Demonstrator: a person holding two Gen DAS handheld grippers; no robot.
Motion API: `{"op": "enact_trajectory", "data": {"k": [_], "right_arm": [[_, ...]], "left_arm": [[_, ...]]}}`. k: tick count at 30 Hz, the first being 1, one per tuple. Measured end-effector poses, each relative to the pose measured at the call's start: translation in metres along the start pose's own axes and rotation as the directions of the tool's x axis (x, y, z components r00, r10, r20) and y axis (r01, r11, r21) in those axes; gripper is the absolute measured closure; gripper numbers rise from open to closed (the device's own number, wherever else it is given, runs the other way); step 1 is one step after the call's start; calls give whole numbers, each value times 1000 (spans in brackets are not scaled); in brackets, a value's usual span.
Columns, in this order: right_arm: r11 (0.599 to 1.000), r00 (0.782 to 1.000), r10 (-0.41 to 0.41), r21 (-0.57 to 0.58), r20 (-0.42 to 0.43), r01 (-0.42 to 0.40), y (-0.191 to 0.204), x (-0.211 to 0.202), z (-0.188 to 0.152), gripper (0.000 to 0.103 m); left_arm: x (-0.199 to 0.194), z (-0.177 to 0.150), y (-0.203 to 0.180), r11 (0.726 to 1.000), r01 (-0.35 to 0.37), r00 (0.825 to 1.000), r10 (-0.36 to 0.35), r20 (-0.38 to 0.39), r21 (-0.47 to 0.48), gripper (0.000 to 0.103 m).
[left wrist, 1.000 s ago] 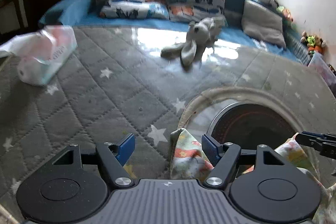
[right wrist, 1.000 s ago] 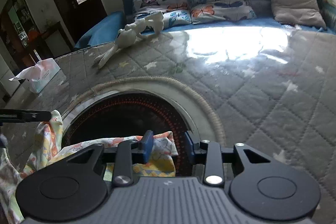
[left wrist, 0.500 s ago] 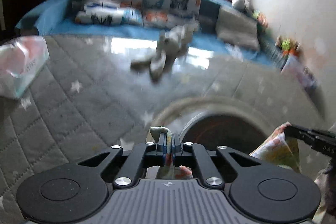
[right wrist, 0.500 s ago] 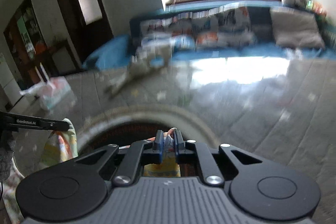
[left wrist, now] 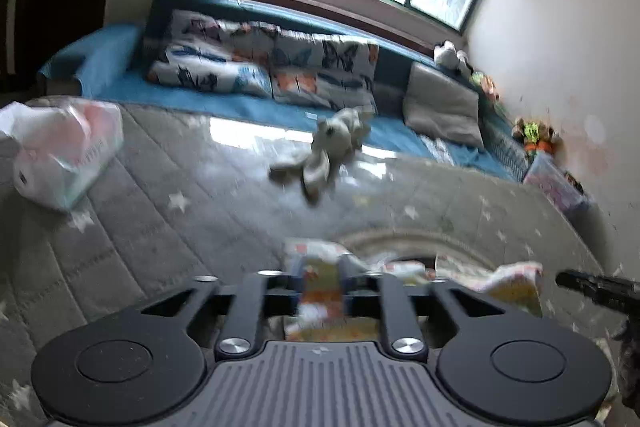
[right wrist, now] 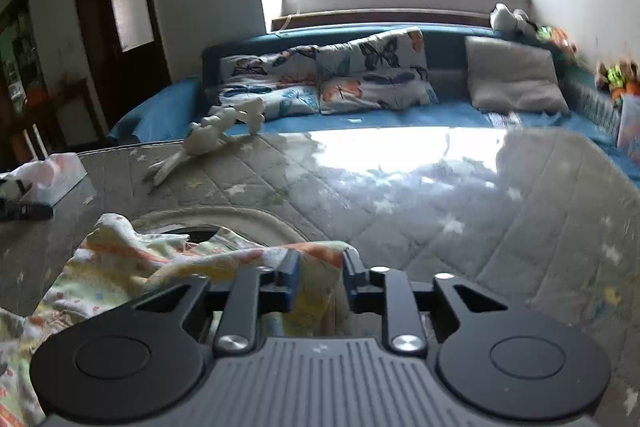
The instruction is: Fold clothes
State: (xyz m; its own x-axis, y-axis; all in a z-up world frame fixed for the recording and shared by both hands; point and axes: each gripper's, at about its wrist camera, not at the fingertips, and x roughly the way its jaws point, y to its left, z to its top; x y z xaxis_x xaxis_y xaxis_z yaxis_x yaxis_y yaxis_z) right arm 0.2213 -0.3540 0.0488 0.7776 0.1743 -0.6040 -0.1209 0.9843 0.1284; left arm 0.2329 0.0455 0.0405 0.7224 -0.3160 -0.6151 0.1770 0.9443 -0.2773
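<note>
Left claw (left wrist: 322,281): fingers closed on one edge of the garment (left wrist: 516,277). Centre: the patterned cloth hangs between the claws above the round basket (right wrist: 240,217) on the grey mat (right wrist: 500,227). Right claw (right wrist: 319,277): fingers clamped on the opposite bunched edge. A good fold likely needs both grips firm, hands level, and cloth drawn taut before lowering.
</note>
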Motion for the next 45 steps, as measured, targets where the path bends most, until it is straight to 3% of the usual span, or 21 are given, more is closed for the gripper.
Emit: {"op": "enact_trajectory", "data": {"k": [5,8,13,20,26,29,31,33,34,36,38,41,43,45], "right_arm": [[991,997,66,118,-51,-60,-17,19,0,75],[964,983,173,217,-64,-155,-29,29,-3,63],[965,981,169,217,-91,-146,-32,45,1,60],[900,948,299,362,-108,-243,-48,61,4,49],[873,937,335,409,-104,-267,-51,76,8,49],[838,927,365,467,-92,-283,-56,82,8,53],[816,924,376,498,-73,-293,-60,84,8,65],[822,928,363,496,-80,-279,-60,85,10,88],[828,930,356,490,-85,-272,-59,86,11,93],[840,932,355,463,-73,-284,-54,81,13,97],[842,922,386,414,-14,-346,-47,68,17,98],[843,891,441,291,107,-452,-37,43,20,98],[888,921,374,244,109,-390,-34,38,21,96],[941,970,240,236,43,-244,-37,47,22,89]], "left_arm": [[19,-11,-15,997,-25,998,29,-53,74,55],[28,-15,-24,995,1,997,6,-74,96,53],[38,-23,-46,988,64,993,-48,-108,143,49],[51,-30,-66,978,124,984,-99,-147,170,44],[60,-37,-76,974,138,979,-108,-172,178,39],[63,-40,-79,973,142,978,-109,-180,183,38],[65,-40,-79,973,142,977,-108,-184,184,37],[67,-40,-80,973,142,977,-108,-186,183,37],[68,-40,-81,972,144,976,-109,-187,184,37],[69,-41,-82,971,148,976,-112,-189,188,37],[69,-42,-85,969,150,976,-113,-186,195,36],[71,-42,-88,968,145,978,-109,-180,205,36],[73,-41,-88,969,135,979,-99,-176,208,36],[74,-40,-88,971,126,981,-90,-174,205,36]]}}
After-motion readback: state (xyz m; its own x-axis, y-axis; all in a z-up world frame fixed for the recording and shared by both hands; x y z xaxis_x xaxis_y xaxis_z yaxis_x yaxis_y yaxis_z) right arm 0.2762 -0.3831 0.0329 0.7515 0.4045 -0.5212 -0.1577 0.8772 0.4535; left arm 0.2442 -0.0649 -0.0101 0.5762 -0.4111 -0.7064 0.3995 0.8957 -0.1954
